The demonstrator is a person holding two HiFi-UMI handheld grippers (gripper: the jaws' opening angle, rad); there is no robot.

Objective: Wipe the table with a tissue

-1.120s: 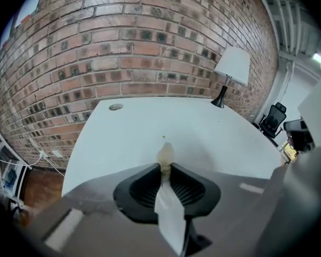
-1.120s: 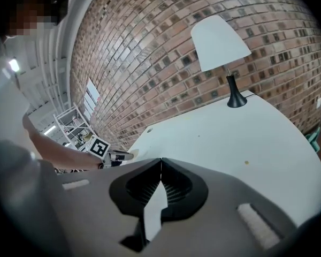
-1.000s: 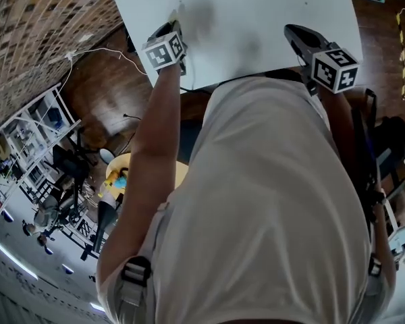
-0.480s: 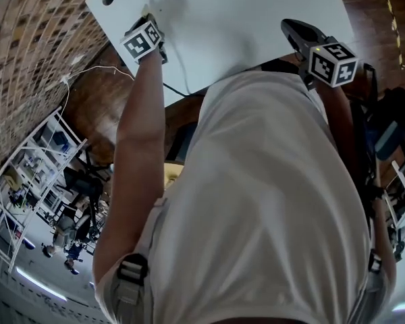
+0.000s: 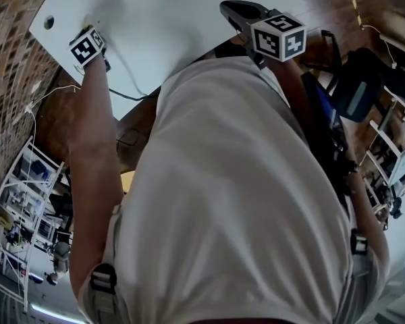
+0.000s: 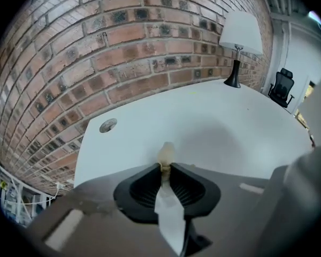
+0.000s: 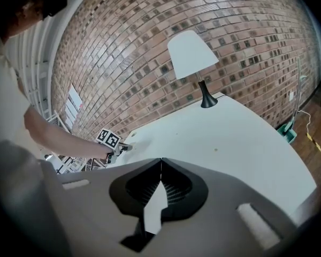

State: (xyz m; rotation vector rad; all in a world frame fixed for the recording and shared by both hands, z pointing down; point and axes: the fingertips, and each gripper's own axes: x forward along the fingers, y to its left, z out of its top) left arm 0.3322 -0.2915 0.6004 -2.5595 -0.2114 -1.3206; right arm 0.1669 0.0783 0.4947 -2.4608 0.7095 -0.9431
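1. The left gripper (image 6: 165,167) has its jaws clamped on a small crumpled tissue (image 6: 166,153). The beige wad sticks out just past the jaw tips.
2. In the left gripper view the tissue sits low in the centre of the frame, over the white bench (image 6: 230,122). That view does not show whether the wad actually touches the surface.
3. A round cable hole (image 6: 108,125) lies in the bench top to the upper left of the tissue, near the bench's left corner.
4. In the head view the left gripper is at the upper left of the frame, near that corner of the bench, with the person's bare arm (image 5: 94,154) running down from it.
5. The right gripper (image 7: 161,160) has its jaws together with nothing between them.
6. In the head view the right gripper is at the top centre, over the near edge of the bench and well apart from the left gripper.
7. A table lamp (image 7: 195,63) with a white shade and a black stem stands at the far side of the bench, close to the brick wall (image 7: 230,31).
8. In the right gripper view the left gripper's marker cube shows at the middle left, at the bench's left end.
9. A black office chair (image 6: 281,87) stands beyond the bench at the right edge of the left gripper view.
10. The person's white shirt (image 5: 236,194) fills most of the head view.
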